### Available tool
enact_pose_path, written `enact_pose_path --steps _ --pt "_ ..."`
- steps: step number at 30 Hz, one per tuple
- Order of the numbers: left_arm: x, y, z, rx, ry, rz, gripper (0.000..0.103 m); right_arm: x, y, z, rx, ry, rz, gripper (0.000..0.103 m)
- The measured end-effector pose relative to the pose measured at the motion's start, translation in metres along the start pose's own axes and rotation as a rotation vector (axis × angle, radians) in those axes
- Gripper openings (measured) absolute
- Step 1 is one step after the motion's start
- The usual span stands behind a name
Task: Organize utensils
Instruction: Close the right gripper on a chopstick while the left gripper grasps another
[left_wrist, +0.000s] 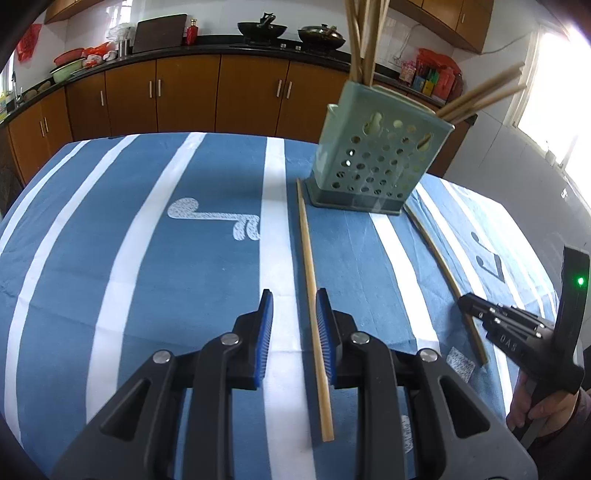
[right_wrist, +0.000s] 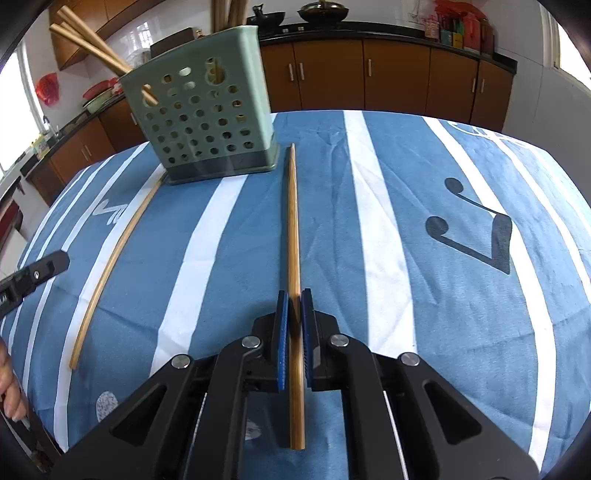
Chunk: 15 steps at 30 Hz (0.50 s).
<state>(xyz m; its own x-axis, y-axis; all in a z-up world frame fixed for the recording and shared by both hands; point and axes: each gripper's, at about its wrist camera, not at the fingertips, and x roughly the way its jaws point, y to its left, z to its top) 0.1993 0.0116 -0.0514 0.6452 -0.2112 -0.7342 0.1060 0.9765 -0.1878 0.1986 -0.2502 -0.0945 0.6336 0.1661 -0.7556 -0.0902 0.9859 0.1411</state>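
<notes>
Seeing two loose chopsticks | my right gripper (right_wrist: 294, 295) clamps one chopstick (right_wrist: 293, 221) | my left gripper (left_wrist: 294, 297) gapes around the other chopstick (left_wrist: 308, 254) | one green holder (left_wrist: 373, 158)

Two loose chopsticks lay on the cloth, one (left_wrist: 314, 317) left, one (right_wrist: 294, 295) right; one green perforated holder (left_wrist: 373, 162) stood; two woks (left_wrist: 262, 29) sat on the stove
</notes>
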Motion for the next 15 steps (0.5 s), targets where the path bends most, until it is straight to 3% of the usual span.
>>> enact_pose_path --steps 8,15 --pt "0.015 -0.011 -0.006 0.03 0.042 -0.009 0.025 -0.001 -0.05 0.012 0.156 -0.019 -0.118 0.008" --pt "0.037 -0.023 -0.012 0.075 0.092 0.024 0.02 -0.001 -0.066 0.012 0.179 -0.022 -0.117 0.008"
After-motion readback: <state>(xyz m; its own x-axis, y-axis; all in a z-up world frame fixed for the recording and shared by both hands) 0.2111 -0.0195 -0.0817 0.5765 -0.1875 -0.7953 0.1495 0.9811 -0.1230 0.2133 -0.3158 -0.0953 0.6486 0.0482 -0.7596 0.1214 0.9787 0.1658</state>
